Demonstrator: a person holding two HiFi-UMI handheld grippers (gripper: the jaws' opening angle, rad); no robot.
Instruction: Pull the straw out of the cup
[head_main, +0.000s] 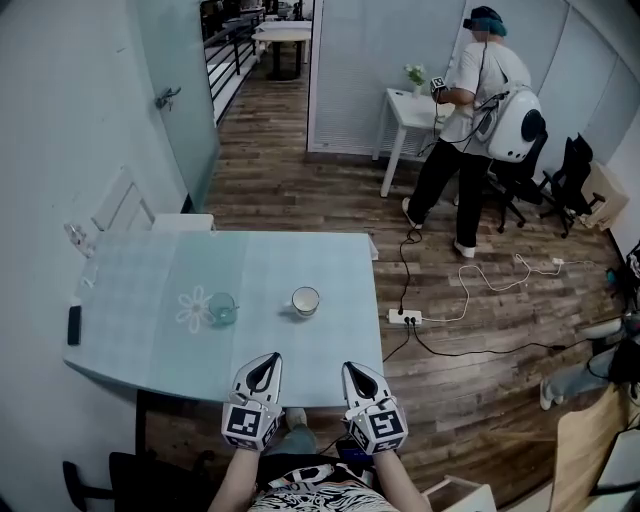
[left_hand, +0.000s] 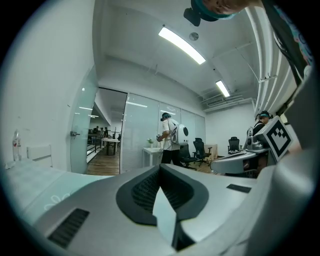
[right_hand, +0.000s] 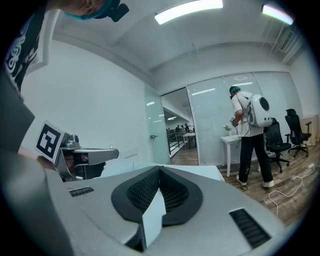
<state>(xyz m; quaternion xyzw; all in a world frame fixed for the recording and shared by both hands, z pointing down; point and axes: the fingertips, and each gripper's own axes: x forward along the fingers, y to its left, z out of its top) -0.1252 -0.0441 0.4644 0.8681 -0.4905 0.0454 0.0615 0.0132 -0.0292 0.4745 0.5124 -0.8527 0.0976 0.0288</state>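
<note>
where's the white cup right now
In the head view the white cup stands on the pale table, right of centre, just right of the small teal glass and ahead and slightly left of the right gripper.

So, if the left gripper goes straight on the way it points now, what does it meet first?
Probably nothing: the left gripper, shut, aims between the glass and the white cup, nearer the cup. Depth is unclear.

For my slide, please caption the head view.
Left gripper and right gripper, jaws shut, facing a glass cup and white cup.
</note>
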